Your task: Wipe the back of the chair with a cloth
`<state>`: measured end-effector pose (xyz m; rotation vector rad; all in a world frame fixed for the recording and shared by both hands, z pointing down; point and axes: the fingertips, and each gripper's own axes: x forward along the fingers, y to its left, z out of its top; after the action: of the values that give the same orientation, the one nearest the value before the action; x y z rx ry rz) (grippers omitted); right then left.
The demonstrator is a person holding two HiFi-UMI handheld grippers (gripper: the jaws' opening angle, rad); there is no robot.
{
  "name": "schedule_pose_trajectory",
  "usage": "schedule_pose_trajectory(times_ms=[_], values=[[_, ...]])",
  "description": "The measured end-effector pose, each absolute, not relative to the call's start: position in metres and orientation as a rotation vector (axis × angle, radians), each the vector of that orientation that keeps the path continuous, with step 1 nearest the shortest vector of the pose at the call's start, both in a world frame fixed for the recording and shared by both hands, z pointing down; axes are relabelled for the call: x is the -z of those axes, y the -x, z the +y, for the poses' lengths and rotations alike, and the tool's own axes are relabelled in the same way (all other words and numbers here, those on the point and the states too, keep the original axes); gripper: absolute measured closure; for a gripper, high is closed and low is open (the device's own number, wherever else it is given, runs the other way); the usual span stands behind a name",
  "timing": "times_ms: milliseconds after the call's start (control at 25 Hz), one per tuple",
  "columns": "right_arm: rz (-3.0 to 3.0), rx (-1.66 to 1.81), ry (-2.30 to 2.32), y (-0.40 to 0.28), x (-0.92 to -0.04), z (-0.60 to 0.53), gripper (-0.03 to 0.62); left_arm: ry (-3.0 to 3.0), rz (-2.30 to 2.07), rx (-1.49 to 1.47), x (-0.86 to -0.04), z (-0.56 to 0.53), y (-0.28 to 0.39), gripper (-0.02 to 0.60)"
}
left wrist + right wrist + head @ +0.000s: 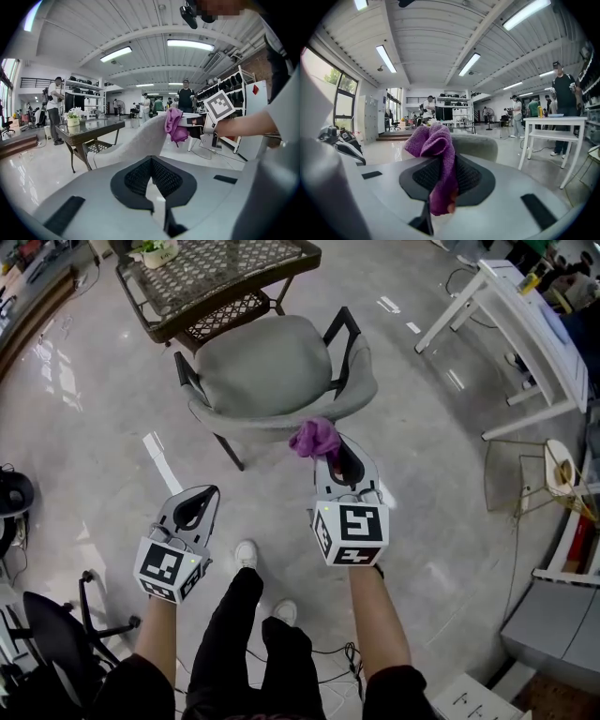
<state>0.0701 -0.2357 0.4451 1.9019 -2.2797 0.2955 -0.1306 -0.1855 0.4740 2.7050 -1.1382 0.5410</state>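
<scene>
A grey upholstered chair [267, 362] with black arms stands ahead, its curved back [281, 423] turned toward me. My right gripper [323, 444] is shut on a crumpled purple cloth [315, 438], which sits at the top edge of the back near its right end. In the right gripper view the cloth [433, 140] bulges from the jaws, with the chair back's rim [480, 145] just behind it. In the left gripper view the cloth [174, 125] rests against the chair back [136, 143]. My left gripper [195, 505] hangs lower left of the chair, shut and holding nothing.
Behind the chair stands a glass-topped wicker table [272, 259] with a flower pot [155, 251] on it. At the right are a white table [525, 324] and a wire frame [520, 484]. A black office chair [56, 643] stands at lower left. People stand far off [186, 96].
</scene>
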Motion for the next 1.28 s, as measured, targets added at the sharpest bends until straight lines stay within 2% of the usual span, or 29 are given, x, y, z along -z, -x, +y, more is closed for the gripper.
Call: schedule_pose_trajectory(times_ms=[320, 720, 960, 1280], values=[[-2.156, -0.323, -2.009, -0.128, -0.446, -0.244, 0.51, -2.703, -1.079, -0.557, -0.467, -0.197, 0.11, 0.572], [-2.055, -0.345, -2.16, -0.169, -0.451, -0.235, 0.51, -2.707, -1.086, -0.551, -0.48, -0.218, 0.122, 0.572], [-2.151, -0.325, -2.111, -0.133, -0.465, -0.208, 0.51, -2.681, -1.172, -0.506, -0.488, -0.221, 0.136, 0.572], [-2.336, -0.32, -1.883, -0.034, -0.494, -0.206, 0.51, -2.652, -1.27, -0.479, -0.499, -0.213, 0.163, 0.572]])
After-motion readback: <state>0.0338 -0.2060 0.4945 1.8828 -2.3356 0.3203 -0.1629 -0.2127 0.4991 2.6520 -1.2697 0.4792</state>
